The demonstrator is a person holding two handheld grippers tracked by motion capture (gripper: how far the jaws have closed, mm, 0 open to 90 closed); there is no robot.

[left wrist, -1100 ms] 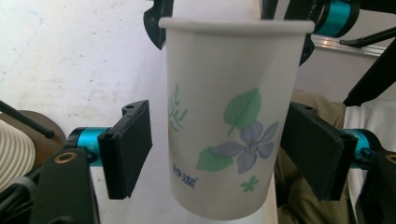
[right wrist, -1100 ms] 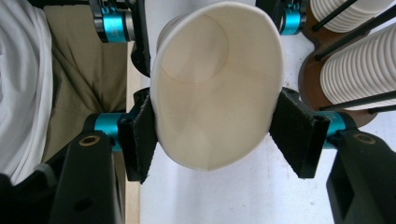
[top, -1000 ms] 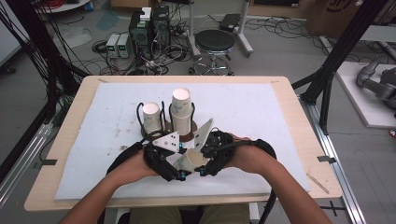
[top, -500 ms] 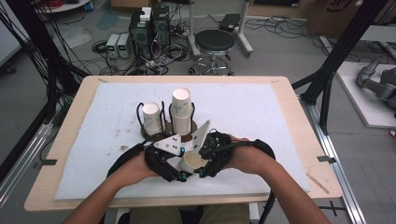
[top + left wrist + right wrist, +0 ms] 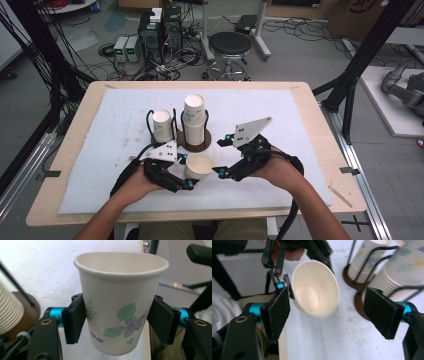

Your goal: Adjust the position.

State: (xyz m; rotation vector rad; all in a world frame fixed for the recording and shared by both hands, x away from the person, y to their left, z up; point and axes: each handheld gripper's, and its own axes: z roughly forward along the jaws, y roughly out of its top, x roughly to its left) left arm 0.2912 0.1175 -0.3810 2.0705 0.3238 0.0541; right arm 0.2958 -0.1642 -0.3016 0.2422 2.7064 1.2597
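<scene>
Lab room, cables and PC towers on the floor at 12 o'clock, round stool (image 5: 229, 46) behind the counter (image 5: 310, 107), which carries a white foam mat. Two wire cup holders on brown bases stand near the mat's centre: the shorter stack of paper cups (image 5: 162, 126) at 10 o'clock from the grippers, the taller stack (image 5: 194, 120) just beside it at 12 o'clock.

Left gripper (image 5: 181, 176) holds a single paper cup (image 5: 198, 167), fingers (image 5: 74, 318) clamped on its lower wall from both sides, cup lifted off the mat and tipped so its mouth faces the right gripper (image 5: 223, 161). Right gripper sits at 3 o'clock from the cup, fingers (image 5: 277, 312) wide apart, not touching it.

Risks, as a judgement:
- Thin paper wall; a harder squeeze would probably crush or oval the rim, already looking slightly flattened in the left gripper view.
- Grip is low on a tapered cup, so it could slide out upward or rotate when tipped.
- Right fingers closing on the rim off-centre could knock the cup out of the left grip.
- A swing toward 12 o'clock could clip the wire holders and topple the tall stack.

Writing: small blue print under the cup's leaf-and-flower motif (image 5: 126, 322), too small to read. No other legible labels.
</scene>
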